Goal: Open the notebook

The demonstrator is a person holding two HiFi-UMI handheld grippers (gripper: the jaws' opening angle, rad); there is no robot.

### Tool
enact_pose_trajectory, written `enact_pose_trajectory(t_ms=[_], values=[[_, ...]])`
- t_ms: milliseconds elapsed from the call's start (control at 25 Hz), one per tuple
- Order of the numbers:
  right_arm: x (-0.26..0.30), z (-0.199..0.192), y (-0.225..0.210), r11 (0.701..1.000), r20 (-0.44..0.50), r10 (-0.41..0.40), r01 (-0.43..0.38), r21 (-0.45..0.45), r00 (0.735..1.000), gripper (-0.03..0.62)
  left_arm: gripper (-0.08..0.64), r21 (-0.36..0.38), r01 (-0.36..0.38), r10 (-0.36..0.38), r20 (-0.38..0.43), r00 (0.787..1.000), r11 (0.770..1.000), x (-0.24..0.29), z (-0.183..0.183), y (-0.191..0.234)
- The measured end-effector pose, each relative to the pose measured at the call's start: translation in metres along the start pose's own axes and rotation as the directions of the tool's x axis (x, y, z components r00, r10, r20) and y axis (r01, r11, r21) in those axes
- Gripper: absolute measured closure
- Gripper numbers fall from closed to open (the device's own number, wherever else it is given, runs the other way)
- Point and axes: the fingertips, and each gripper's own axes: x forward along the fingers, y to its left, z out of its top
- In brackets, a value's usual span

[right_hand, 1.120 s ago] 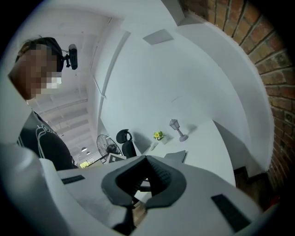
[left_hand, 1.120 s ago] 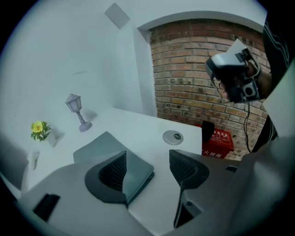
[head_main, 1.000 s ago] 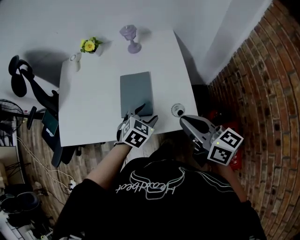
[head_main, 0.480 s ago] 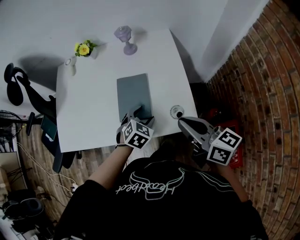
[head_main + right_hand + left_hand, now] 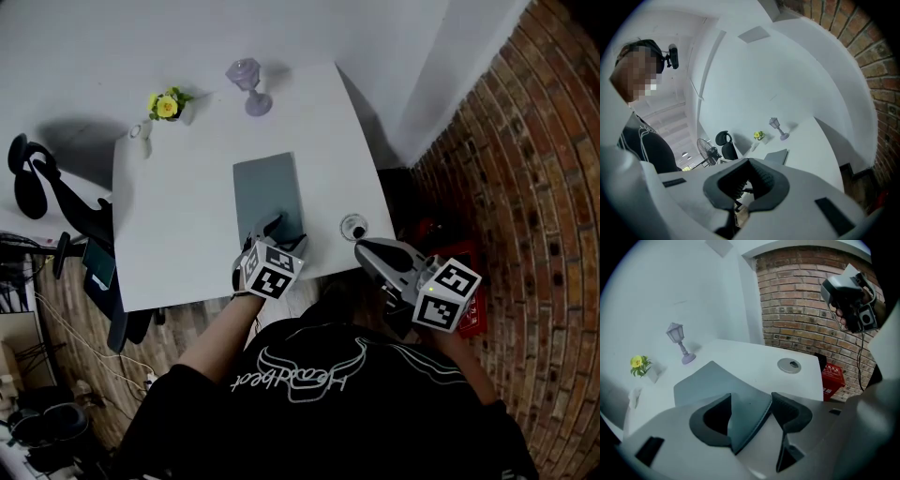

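Note:
The grey notebook [image 5: 266,187] lies closed on the white table [image 5: 178,225], near its front edge. My left gripper [image 5: 286,231] sits at the notebook's near right corner. In the left gripper view, that gripper [image 5: 751,400] is open and the notebook [image 5: 717,380] runs in between its dark pads; its corner rests against the left pad [image 5: 712,420]. My right gripper [image 5: 362,247] hovers off the table's front right corner, away from the notebook. Its pads meet in the right gripper view, so the right gripper [image 5: 750,164] is shut and holds nothing.
At the table's far edge stand a purple lamp-shaped ornament [image 5: 247,84], a small pot of yellow flowers [image 5: 167,105] and a small white item [image 5: 141,129]. A round metal disc [image 5: 353,226] sits near the front right corner. A black office chair [image 5: 42,178] stands left, a brick wall [image 5: 525,169] right.
My left gripper has edged slightly further onto the notebook's near corner. The right gripper has stayed about where it was.

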Motion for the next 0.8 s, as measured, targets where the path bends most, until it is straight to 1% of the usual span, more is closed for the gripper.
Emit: enact_pose_trajectory(t_ms=[120, 320, 560, 720, 800], values=[[0.001, -0.002, 0.001, 1.0, 0.003, -0.001, 0.001, 0.006, 1.0, 0.592, 0.282, -0.015, 0.004, -0.004, 0.012, 1.0, 1.0, -0.002, 0.002, 0.001], [0.001, -0.005, 0.006, 1.0, 0.003, -0.001, 0.001, 0.009, 1.0, 0.592, 0.335, -0.025, 0.014, -0.013, 0.03, 0.999, 1.0, -0.008, 0.005, -0.001], [-0.001, -0.013, 0.015, 1.0, 0.002, -0.003, 0.003, 0.007, 1.0, 0.592, 0.43, -0.052, 0.025, -0.021, 0.079, 0.997, 0.998, -0.016, 0.011, -0.003], [-0.005, -0.02, 0.019, 1.0, 0.006, 0.002, -0.002, 0.024, 1.0, 0.592, 0.485, -0.068, 0.015, -0.007, 0.112, 0.994, 0.998, -0.023, 0.015, -0.007], [-0.004, -0.023, 0.024, 1.0, 0.004, 0.01, -0.01, 0.019, 1.0, 0.591, 0.495, -0.066, -0.002, 0.009, 0.12, 0.993, 0.998, -0.028, 0.017, -0.005]])
